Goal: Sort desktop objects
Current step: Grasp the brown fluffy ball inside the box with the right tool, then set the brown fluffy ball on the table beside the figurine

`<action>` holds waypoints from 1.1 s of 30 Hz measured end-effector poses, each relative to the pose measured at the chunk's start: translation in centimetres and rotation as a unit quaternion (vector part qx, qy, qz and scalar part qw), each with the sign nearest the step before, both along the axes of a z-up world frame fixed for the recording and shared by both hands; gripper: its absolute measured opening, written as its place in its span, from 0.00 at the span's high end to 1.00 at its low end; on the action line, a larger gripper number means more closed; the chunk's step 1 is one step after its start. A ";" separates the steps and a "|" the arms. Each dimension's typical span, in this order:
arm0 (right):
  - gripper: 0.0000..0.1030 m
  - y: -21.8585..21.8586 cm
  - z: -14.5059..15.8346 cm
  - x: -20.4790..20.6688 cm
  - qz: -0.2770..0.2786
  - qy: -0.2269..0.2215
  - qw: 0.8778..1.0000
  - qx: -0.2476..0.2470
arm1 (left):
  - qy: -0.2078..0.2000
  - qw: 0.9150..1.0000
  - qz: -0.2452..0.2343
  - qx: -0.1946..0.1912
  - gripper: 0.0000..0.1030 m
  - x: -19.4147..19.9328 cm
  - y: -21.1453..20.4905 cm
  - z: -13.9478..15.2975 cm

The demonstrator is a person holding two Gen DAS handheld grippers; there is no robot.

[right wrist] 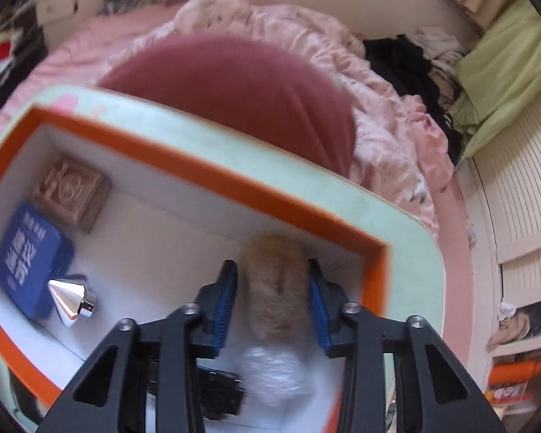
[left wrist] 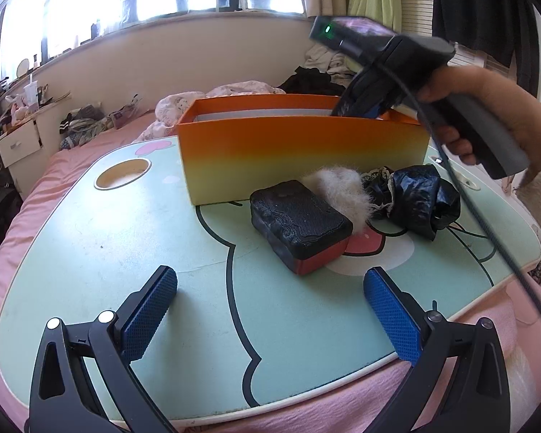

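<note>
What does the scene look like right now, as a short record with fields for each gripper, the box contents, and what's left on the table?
left gripper: open, empty, hovering over the lap table
right gripper: inside the orange box, shut on a tan furry item
box contents: blue packet, brown embossed box, silver cone
left on table: black-and-red case, white fluffy piece, black plastic bag

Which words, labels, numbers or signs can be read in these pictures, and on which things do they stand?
Blue packet in the orange box: large white Chinese characters, too blurred to read.
Brown embossed block: a round raised emblem, not legible.
Black case on the lap table: no text visible.
</note>
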State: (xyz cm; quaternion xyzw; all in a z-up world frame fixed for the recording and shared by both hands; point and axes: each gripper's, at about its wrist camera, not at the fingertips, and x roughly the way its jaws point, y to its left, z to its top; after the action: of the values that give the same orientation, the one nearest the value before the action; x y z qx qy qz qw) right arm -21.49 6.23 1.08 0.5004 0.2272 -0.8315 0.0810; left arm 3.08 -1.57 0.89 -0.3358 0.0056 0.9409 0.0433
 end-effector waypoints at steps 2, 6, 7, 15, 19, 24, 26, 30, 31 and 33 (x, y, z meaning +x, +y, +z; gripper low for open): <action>0.79 0.4 0.9 0.9 0.005 0.019 0.999 -0.025 | 0.000 1.000 0.000 0.001 0.00 0.0 0.0 0.0; 0.79 2.8 5.9 4.4 0.019 0.080 0.986 -0.145 | 0.000 1.000 0.000 0.001 0.00 -0.1 -0.1 0.0; 0.78 3.8 7.2 6.3 0.029 0.093 0.980 -0.172 | 0.000 1.000 0.000 0.001 0.00 0.0 -0.1 0.0; 0.77 9.1 6.0 16.2 0.023 0.146 0.984 -0.101 | -0.001 1.000 0.001 0.001 0.00 -0.1 -0.1 0.0; 0.76 9.2 2.5 15.2 0.022 0.085 0.988 -0.126 | -0.001 1.000 0.002 -0.001 0.00 -0.1 0.0 -0.1; 0.76 5.8 1.2 13.7 0.038 0.072 0.984 -0.156 | -0.001 1.000 0.000 0.001 0.00 -0.1 -0.1 -0.2; 0.62 5.3 1.4 13.6 0.038 0.088 0.981 -0.166 | -0.001 1.000 0.001 0.001 0.00 -0.1 -0.1 -0.2; 0.27 6.9 2.1 15.4 0.038 0.129 0.970 -0.202 | -0.001 1.000 0.001 0.001 0.00 -0.1 -0.1 -0.2; 0.25 7.5 2.2 16.1 0.037 0.135 0.967 -0.212 | -0.001 1.000 0.001 0.001 0.00 -0.1 -0.1 -0.2; 0.21 8.5 1.9 17.5 0.038 0.134 0.964 -0.227 | -0.001 1.000 0.001 0.001 0.00 -0.1 0.0 -0.2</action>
State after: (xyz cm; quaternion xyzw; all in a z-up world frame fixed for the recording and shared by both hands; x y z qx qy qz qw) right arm -3.96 14.71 2.94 0.3443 0.0600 -0.9168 0.1932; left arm 2.96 -1.58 0.68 -0.3363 0.0042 0.9408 0.0426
